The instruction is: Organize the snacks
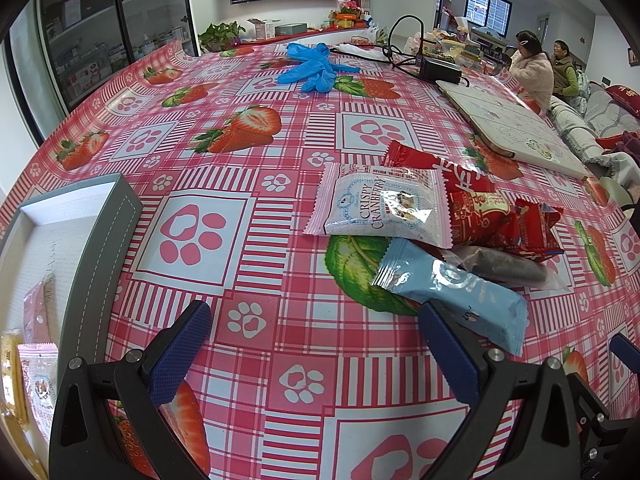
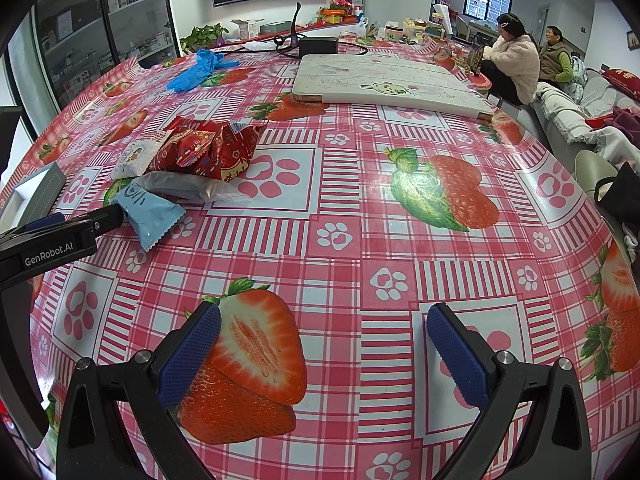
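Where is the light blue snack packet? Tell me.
In the left wrist view the light blue snack packet lies on the tablecloth, nearest of the snack pile, just beyond the left tool's right fingertip.

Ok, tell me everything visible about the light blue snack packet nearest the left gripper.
The light blue snack packet is a small glossy pillow-pack, plastic film by its look, with crimped zigzag ends and a pale swirl print. It appears sealed and lies flat on the strawberry tablecloth, at the near edge of the snack pile. Its far side overlaps a clear wrapper holding a dark bar. The open left gripper has its right finger right at the packet's near edge; contact cannot be confirmed.
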